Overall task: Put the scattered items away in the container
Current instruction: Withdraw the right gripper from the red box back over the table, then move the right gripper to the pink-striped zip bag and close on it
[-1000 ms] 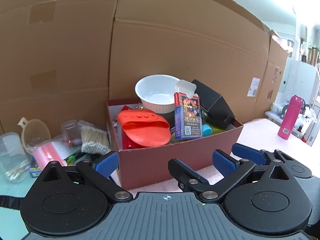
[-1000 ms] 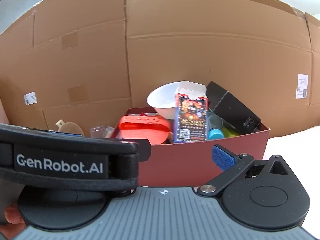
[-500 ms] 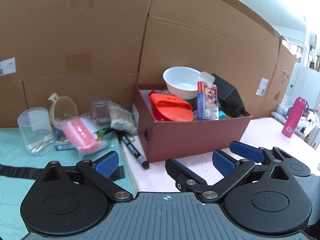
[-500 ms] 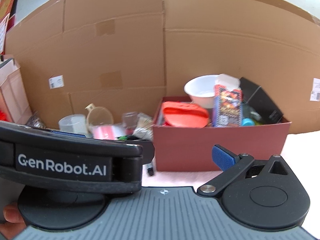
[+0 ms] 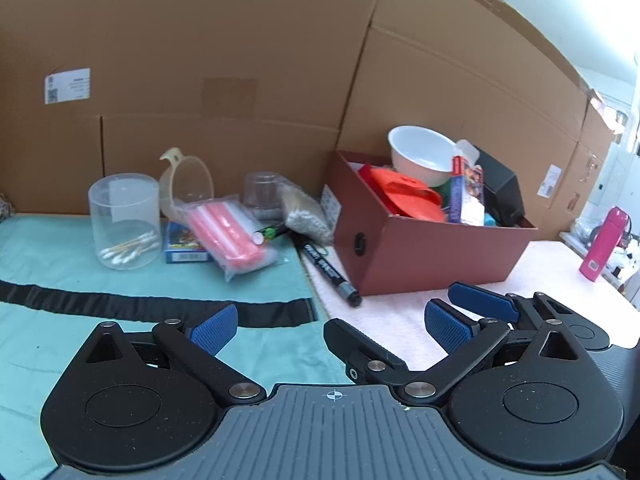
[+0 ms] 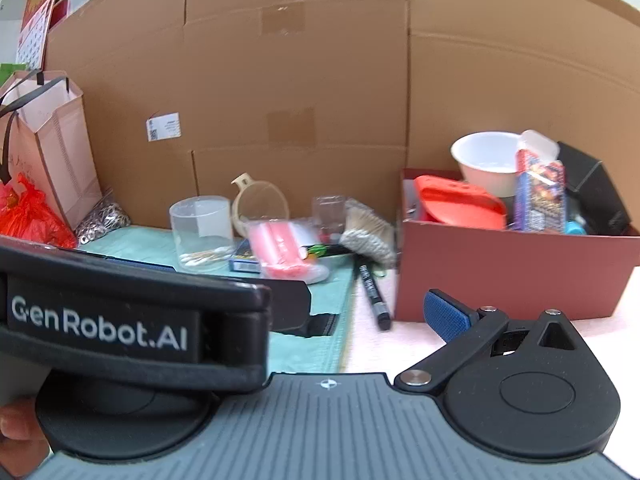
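Both hand-held grippers hang above the bench, empty. The left hand-held gripper [image 5: 330, 326] has its blue pads spread wide apart; whether the right hand-held gripper [image 6: 348, 312] is apart or together cannot be told, one finger hidden behind the other device. The red box [image 5: 436, 258] stands on the pink mat, already holding a white bowl [image 5: 422, 154], an orange item [image 5: 404, 196] and a card pack [image 5: 464, 190]. A black marker [image 5: 326, 270] lies against its corner; a pink bag [image 5: 232, 232] and swab jar [image 5: 122, 220] rest well left.
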The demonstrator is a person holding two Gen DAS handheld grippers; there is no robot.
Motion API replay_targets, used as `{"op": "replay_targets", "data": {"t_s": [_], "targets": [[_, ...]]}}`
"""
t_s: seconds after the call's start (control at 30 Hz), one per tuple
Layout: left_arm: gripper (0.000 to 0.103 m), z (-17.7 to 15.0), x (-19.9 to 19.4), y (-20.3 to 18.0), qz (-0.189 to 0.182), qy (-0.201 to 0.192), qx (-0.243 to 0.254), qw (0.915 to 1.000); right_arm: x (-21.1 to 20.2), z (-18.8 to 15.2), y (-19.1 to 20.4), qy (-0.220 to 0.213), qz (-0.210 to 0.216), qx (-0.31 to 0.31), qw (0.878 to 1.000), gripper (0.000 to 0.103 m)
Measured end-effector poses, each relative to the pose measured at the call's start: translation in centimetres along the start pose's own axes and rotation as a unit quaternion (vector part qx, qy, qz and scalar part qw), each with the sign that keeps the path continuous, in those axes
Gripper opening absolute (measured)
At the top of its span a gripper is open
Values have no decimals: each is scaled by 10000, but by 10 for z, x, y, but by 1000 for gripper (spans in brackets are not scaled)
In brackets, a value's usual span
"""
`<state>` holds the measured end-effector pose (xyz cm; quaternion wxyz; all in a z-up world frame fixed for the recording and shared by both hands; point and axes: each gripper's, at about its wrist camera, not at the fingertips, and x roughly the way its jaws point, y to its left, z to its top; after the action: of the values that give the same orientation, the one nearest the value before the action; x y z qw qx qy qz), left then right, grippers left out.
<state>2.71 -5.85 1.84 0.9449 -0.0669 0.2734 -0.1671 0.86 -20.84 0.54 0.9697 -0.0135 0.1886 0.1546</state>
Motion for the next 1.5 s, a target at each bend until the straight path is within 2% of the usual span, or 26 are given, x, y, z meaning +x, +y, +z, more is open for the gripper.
{"op": "replay_targets", "data": {"t_s": [0.27, 0.8, 1.3, 1.5], "targets": [[101, 4, 18, 34, 128, 147, -161, 9997, 26, 0, 17, 229, 116, -109, 9996, 103], [84, 21, 80, 80, 154, 602, -299, 9976, 99, 11, 28, 488, 369, -375, 9974, 100], [71, 45, 139, 100, 138, 856, -445, 9952, 162, 16, 16, 784, 492, -421, 9948, 97], [69, 50, 151, 101, 73, 903, -463, 9948, 178, 19, 14, 840, 530, -402, 9942, 97]]}}
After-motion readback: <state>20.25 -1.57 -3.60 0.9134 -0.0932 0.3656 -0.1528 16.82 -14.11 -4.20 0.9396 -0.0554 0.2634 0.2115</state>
